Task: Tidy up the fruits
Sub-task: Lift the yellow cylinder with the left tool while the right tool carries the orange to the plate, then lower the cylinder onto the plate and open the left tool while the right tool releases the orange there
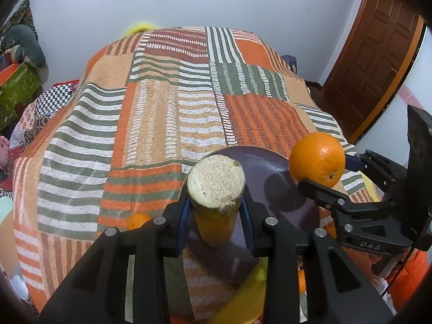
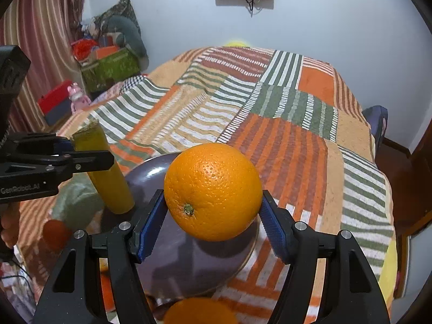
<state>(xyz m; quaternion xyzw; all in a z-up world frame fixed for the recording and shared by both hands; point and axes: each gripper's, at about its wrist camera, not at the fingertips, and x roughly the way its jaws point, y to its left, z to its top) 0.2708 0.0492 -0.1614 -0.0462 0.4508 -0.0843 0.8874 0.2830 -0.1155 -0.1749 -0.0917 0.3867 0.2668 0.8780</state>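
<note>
My left gripper is shut on a yellow corn cob, its cut end up, held over the left part of a dark purple plate. My right gripper is shut on a large orange above the same plate. In the left wrist view the orange hangs at the plate's right rim with the right gripper on it. In the right wrist view the corn cob stands tilted at the plate's left, held by the left gripper.
The plate lies on a bed with a striped patchwork blanket. A small orange lies left of the plate, another orange at the near edge. A banana lies under my left gripper. A wooden door is at right.
</note>
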